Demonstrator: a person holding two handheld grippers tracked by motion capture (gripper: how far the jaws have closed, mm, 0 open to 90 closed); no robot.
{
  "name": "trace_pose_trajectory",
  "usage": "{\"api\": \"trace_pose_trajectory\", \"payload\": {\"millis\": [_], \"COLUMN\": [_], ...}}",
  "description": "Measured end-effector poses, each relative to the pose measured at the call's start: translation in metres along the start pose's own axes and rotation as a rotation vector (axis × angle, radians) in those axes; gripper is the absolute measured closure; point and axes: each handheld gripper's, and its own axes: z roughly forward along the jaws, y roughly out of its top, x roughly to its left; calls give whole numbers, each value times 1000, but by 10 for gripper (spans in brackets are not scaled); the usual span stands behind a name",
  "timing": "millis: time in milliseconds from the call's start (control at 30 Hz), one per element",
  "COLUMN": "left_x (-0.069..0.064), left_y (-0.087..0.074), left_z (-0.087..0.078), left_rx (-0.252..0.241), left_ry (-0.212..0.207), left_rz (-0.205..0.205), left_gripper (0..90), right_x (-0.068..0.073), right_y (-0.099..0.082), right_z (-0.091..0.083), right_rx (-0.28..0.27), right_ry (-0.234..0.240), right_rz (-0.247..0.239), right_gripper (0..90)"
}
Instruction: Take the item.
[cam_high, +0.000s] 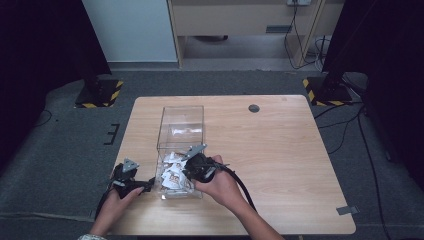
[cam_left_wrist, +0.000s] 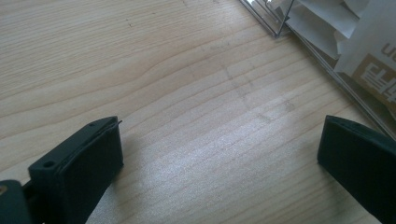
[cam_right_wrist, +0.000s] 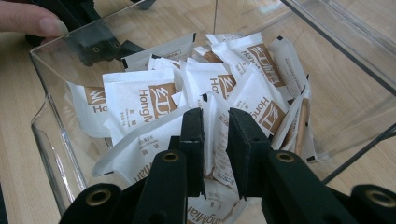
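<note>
Tabletop (cam_high: 280, 150): light wood, carrying all items.

Clear plastic box (cam_high: 181, 125): lying near the tabletop's left side, open end facing the person.

Sachets (cam_right_wrist: 140, 100): white with brown print, lying heaped inside the box's near end.

Right hand-held gripper (cam_right_wrist: 215, 135): reaching into the box, jaws pinching one upright sachet (cam_right_wrist: 215, 126) in the heap.

Left hand-held gripper (cam_left_wrist: 219, 154): resting on the tabletop just left of the box, jaws spread wide with bare wood between.

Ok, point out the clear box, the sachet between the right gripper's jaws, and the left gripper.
clear box (cam_high: 181, 114), high view, far wall.
sachet (cam_right_wrist: 216, 135), right gripper view, strip showing between the jaws.
left gripper (cam_left_wrist: 219, 154), left gripper view, midway between its open jaws.
</note>
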Motion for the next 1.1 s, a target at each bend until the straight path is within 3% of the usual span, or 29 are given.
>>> {"api": "trace_pose_trajectory", "payload": {"millis": [433,700,1100], "left_x": [0,0,0], "left_y": [0,0,0], "left_z": [0,0,0], "left_rx": [0,0,0], "left_ry": [0,0,0], "left_rz": [0,0,0], "left_gripper": [0,0,0], "right_x": [0,2,-3], "right_y": [-1,-1,6], "right_z": [5,5,-20], "right_rx": [21,23,-76], "right_ry": [-4,-1,17], "right_rz": [-2,-13,20], "right_gripper": [807,895,898]}}
